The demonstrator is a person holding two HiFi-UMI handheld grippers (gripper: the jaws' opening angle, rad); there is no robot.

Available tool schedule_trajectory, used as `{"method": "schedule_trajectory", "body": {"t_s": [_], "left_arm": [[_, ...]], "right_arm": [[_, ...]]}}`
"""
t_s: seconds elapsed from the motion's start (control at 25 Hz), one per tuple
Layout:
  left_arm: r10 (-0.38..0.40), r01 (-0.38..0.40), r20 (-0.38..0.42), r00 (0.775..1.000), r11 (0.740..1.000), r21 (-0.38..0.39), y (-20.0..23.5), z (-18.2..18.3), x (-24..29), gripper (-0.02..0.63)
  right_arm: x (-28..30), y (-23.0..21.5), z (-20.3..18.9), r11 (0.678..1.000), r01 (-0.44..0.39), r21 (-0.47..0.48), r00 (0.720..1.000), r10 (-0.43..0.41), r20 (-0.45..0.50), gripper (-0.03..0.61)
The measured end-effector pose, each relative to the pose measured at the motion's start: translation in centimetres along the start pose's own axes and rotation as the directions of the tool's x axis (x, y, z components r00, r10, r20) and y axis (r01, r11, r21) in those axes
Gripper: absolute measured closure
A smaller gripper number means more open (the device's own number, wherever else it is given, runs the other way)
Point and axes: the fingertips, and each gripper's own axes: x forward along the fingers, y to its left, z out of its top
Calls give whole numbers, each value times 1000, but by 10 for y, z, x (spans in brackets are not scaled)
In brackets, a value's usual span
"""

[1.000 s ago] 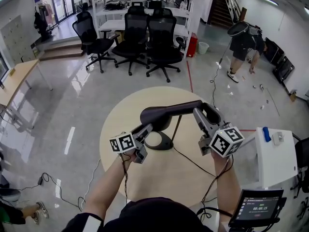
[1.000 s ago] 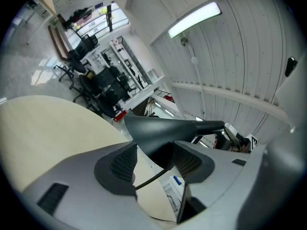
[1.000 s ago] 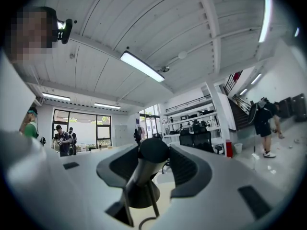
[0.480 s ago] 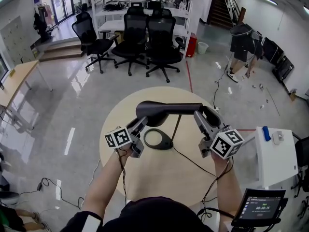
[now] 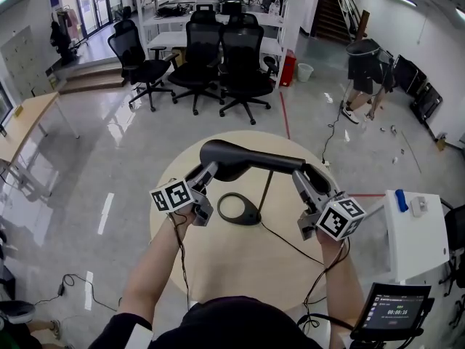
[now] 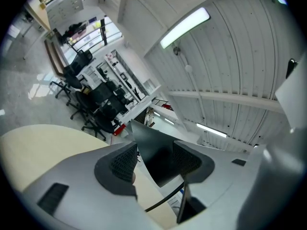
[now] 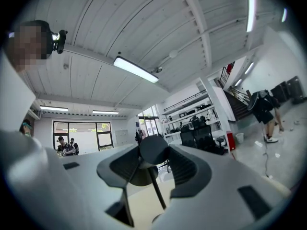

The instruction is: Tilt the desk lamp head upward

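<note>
Round pale surface (image 5: 240, 275), office chairs (image 5: 218, 49) behind. Head view: desk lamp (image 5: 261, 163) base mid-surface, both grippers on its raised arm. Own views only: left gripper (image 5: 205, 173) jaws clamp lamp head (image 6: 156, 159); right gripper (image 5: 304, 179) jaws pinch arm joint (image 7: 153, 149).

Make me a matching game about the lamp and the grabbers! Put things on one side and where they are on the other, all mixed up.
Things:
1. left gripper
2. right gripper
3. lamp base
4. office chairs

Places or states:
A. standing beyond the round table
B. shut on the lamp head
C. sitting flat on the round table
D. shut on the end of the lamp arm, above the thin stem

Pairs: 1-B, 2-D, 3-C, 4-A
</note>
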Motion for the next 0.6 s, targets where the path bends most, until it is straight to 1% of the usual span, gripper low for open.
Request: {"method": "schedule_trajectory", "body": {"t_s": [0.2,0.32,0.48,0.6], "left_arm": [[-4,4,24,1000,1000,14,-4,24,3,373],[-5,5,35,999,1000,7,-7,31,6,373],[-8,7,53,999,1000,17,-10,43,6,373],[-12,10,58,998,999,31,-15,52,9,373]], "right_arm": [[3,2,-3,1000,-2,31,1000,2,4,376],[1,0,-5,999,-5,41,1000,5,4,376],[1,2,-8,998,-11,59,1000,11,6,376],[0,3,-9,999,-14,43,1000,14,-10,376]]}}
